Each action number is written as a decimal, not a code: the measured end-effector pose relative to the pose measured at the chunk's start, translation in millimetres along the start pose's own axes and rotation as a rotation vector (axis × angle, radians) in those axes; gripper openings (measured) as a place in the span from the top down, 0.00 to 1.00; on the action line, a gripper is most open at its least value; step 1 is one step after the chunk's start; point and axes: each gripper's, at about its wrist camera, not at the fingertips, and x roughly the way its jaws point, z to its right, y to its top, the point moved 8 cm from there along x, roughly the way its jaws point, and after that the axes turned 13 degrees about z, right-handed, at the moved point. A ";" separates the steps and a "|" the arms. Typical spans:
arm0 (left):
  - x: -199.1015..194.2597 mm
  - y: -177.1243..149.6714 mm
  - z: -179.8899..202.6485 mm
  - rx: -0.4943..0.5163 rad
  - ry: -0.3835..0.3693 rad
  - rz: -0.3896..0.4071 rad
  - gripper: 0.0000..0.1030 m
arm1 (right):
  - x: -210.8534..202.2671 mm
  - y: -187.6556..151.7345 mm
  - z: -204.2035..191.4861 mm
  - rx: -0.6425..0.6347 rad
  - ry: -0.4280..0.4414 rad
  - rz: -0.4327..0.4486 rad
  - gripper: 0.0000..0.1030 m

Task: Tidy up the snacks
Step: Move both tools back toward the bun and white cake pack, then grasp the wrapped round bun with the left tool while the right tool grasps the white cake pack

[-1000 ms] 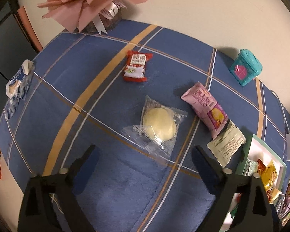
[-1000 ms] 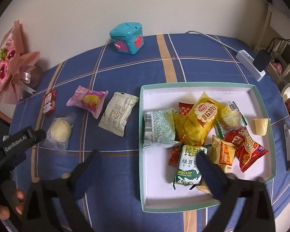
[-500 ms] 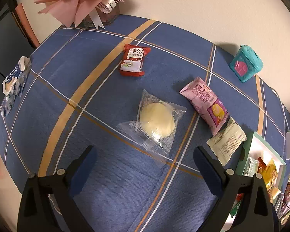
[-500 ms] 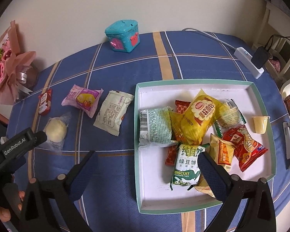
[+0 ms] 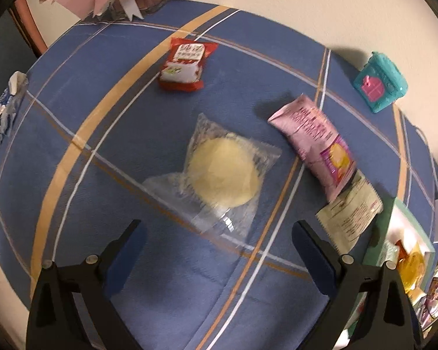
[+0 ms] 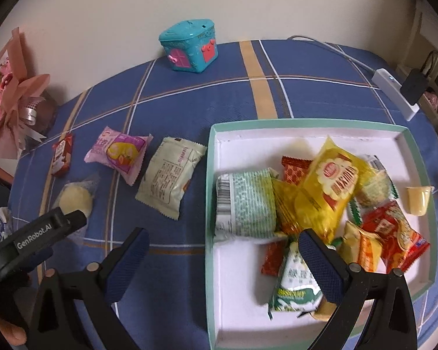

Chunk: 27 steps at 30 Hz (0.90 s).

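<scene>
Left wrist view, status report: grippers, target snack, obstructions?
Left gripper open, empty, above clear-wrapped pastry. Right gripper open, empty, at tray edge. Nothing blocking pastry.

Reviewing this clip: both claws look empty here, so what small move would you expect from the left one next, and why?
Probably a short advance and descent of the left claw onto the clear-wrapped round pastry. The claw is open and empty, and the pastry lies flat on the blue tablecloth just ahead, roughly centred between its fingers. It sits outside the tray, where most snacks already lie. The right claw is open too.
</scene>
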 end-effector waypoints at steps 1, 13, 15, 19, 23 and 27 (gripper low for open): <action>0.7 2.4 1.7 -0.003 -0.012 0.003 0.03 | 1.3 1.8 -1.7 0.001 0.005 0.003 0.00; 11.4 33.4 3.9 -0.008 -0.057 0.039 0.04 | 18.5 30.0 -29.6 0.025 0.046 0.040 0.02; 15.5 38.0 0.2 -0.013 -0.054 0.047 0.04 | 23.0 33.8 -34.4 0.028 0.049 0.045 0.06; 24.8 47.3 -5.8 -0.017 -0.077 0.051 0.04 | 29.2 40.1 -43.8 0.017 0.059 0.061 0.18; 29.7 48.3 -12.1 -0.034 -0.077 0.034 0.04 | 43.1 41.6 -52.0 0.012 0.063 0.057 0.26; 39.0 45.9 -15.8 -0.043 -0.073 0.004 0.06 | 63.1 35.1 -55.9 0.009 0.052 0.028 0.30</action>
